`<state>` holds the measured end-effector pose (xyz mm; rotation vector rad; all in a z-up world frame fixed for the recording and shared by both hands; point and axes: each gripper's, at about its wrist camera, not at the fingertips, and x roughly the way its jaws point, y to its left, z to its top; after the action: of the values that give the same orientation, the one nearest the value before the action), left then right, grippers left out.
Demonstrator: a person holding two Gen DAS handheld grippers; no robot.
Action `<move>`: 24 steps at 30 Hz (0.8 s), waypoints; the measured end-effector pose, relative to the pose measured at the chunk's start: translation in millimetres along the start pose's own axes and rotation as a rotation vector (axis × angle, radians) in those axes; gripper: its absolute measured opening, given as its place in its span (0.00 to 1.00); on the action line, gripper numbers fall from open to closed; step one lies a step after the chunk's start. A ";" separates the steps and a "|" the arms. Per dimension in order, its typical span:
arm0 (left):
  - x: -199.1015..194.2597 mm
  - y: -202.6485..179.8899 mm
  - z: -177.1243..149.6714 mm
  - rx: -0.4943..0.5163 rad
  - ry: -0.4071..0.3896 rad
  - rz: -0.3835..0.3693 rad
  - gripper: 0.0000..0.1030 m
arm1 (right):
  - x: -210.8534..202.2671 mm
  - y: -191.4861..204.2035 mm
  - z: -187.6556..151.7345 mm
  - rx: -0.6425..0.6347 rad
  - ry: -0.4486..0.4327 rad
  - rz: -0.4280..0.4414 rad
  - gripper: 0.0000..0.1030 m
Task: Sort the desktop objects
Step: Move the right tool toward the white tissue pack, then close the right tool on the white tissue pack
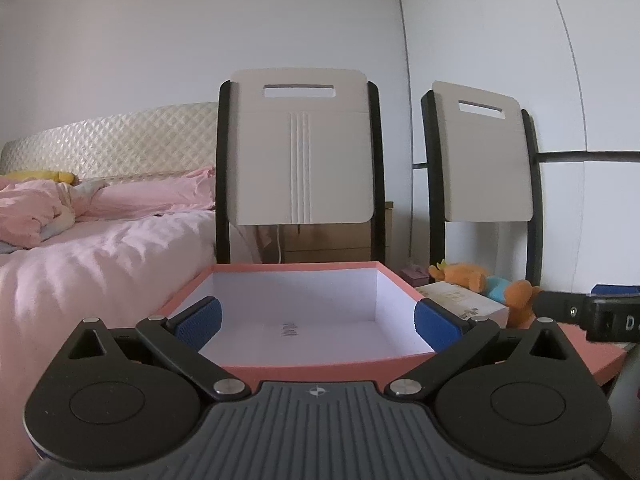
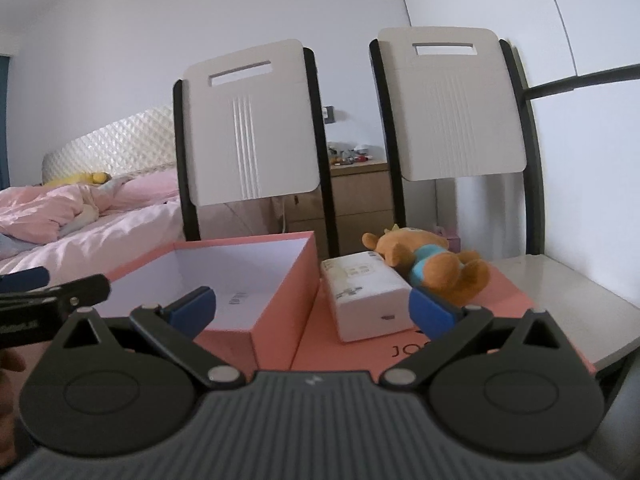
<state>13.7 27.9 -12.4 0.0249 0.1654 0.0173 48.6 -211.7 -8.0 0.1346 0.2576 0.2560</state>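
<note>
An open pink box (image 1: 304, 360) with a white inside stands on the table, empty; in the right wrist view the box (image 2: 276, 308) is left of centre. A white carton (image 2: 366, 294) lies to its right on a pink lid (image 2: 516, 296). An orange plush toy (image 2: 432, 262) in a blue shirt lies behind the carton; it also shows in the left wrist view (image 1: 480, 280), as does the carton (image 1: 464, 302). My left gripper (image 1: 318, 320) is open and empty just before the box's near wall. My right gripper (image 2: 312, 308) is open and empty, in front of the box and carton.
Two white folding chairs (image 2: 248, 128) (image 2: 452, 104) stand behind the table. A bed with pink bedding (image 1: 80, 248) is at the left. A wooden nightstand (image 2: 356, 196) stands between the chairs. The grey tabletop (image 2: 576, 292) extends right. The left gripper's body (image 2: 48, 296) shows at the left edge.
</note>
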 end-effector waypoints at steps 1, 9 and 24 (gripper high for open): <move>-0.1 0.7 0.0 -0.004 0.001 0.002 1.00 | 1.8 0.2 2.8 -0.006 0.002 -0.002 1.00; -0.9 1.6 0.0 -0.016 0.000 0.014 1.00 | 50.5 -18.8 44.0 -0.004 0.073 0.028 1.00; 6.0 5.6 -4.5 -0.020 0.023 0.044 1.00 | 172.7 -54.2 15.7 -0.101 0.241 0.086 1.00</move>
<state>18.7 33.7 -17.7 0.0082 0.1879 0.0635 226.8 -219.2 -42.2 0.0148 0.4783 0.3706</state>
